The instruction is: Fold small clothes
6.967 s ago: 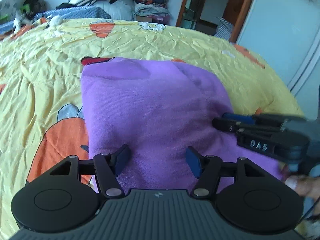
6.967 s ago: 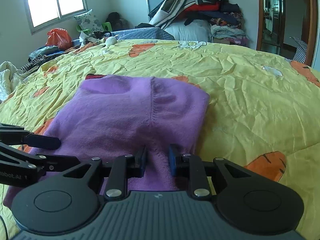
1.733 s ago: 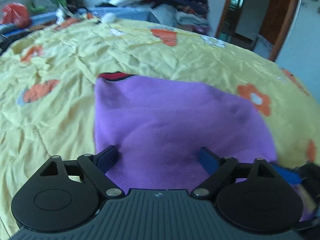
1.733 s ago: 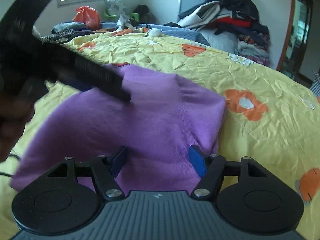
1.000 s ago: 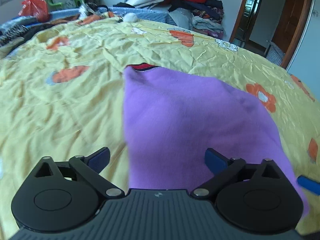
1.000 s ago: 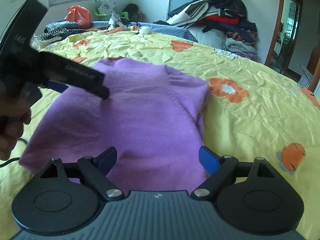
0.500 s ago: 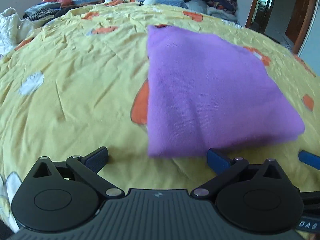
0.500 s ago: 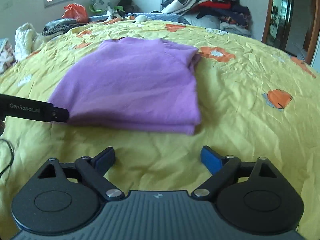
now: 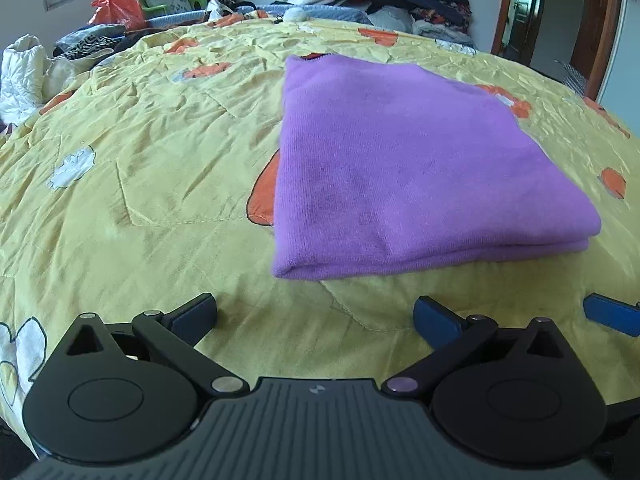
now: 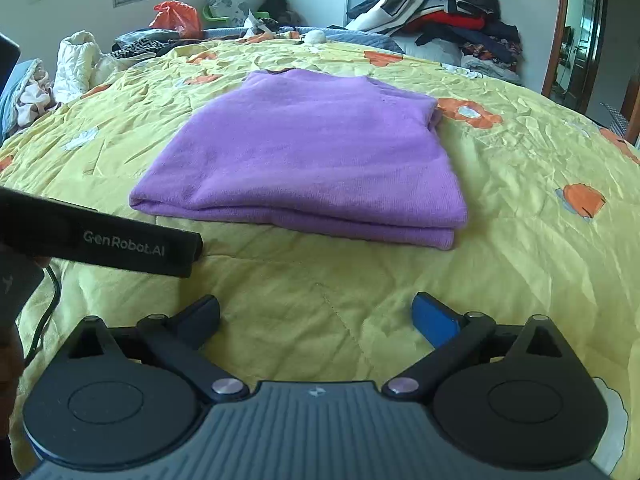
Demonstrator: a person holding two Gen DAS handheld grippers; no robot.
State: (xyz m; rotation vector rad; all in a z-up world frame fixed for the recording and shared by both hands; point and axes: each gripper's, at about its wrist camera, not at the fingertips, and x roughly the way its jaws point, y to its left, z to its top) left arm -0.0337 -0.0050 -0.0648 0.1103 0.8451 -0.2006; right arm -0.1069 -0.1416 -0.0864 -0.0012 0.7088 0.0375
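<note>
A purple knit garment lies folded into a flat rectangle on the yellow flowered bedspread. My left gripper is open over bare bedspread, short of the garment's near fold, with nothing between its fingers. My right gripper hangs over the bedspread in front of the garment; its jaws are opening wide and hold nothing. One finger of the left gripper crosses the left side of the right wrist view. A blue fingertip of the right gripper shows at the right edge of the left wrist view.
A tall heap of clothes sits at the far end of the bed, near a doorway on the right. Loose clothes, a white bag and an orange bag lie at the far left under a window.
Both grippers have drawn back from the folded garment, which now lies further ahead of them. The right jaws have widened a little. The garment has not moved.
</note>
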